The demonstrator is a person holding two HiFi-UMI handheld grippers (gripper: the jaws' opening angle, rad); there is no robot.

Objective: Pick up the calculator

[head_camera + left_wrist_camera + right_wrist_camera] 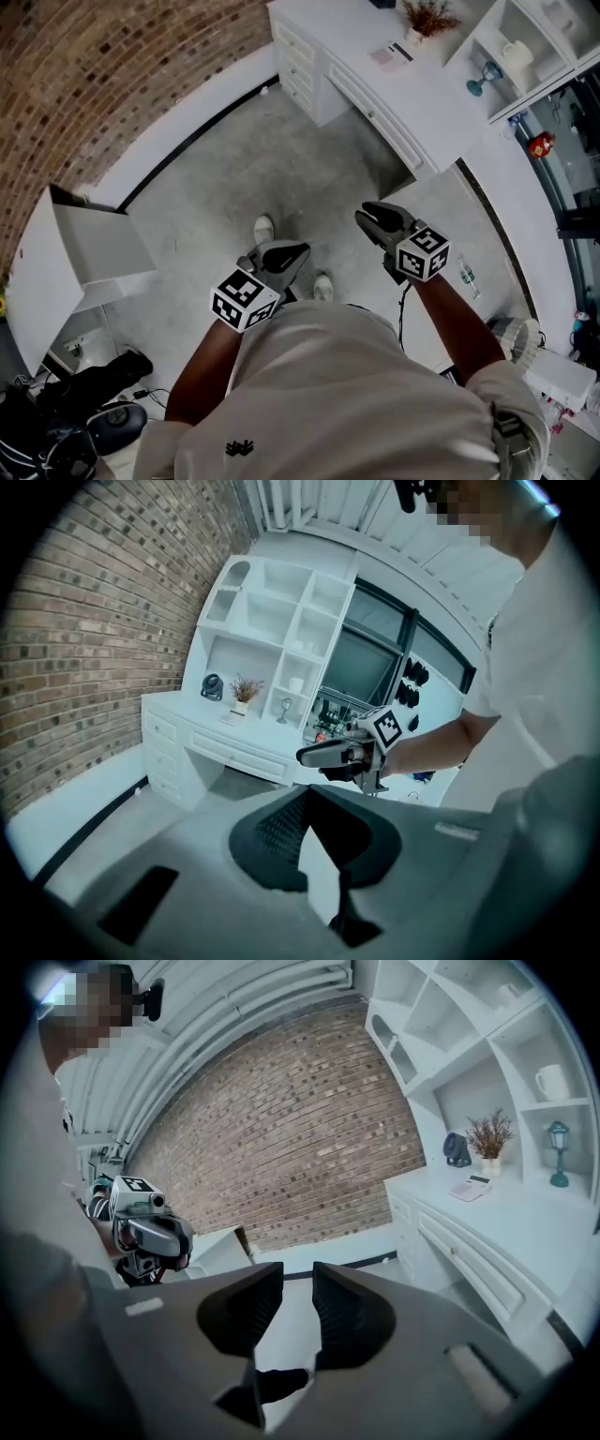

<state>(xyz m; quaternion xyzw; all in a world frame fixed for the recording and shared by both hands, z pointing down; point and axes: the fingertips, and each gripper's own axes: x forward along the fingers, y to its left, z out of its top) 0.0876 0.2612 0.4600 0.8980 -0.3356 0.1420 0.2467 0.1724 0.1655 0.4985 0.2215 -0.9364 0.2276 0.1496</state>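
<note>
A brick wall [112,66] runs along the left, above the grey floor [272,159]. The left gripper [286,253] is held out over the floor, well short of the white surface [412,103]. Its fingers [272,832] meet at the tips and hold nothing. Just to its right, the right gripper [370,217] points the same way. Its fingers [352,1312] stand a little apart, and only bare floor shows through the gap. Farther right, the calculator [469,1188] lies flat on the surface. It sits just beside a potted dried plant [487,1138], below the white shelves [525,1063], and well apart from both grippers.
</note>
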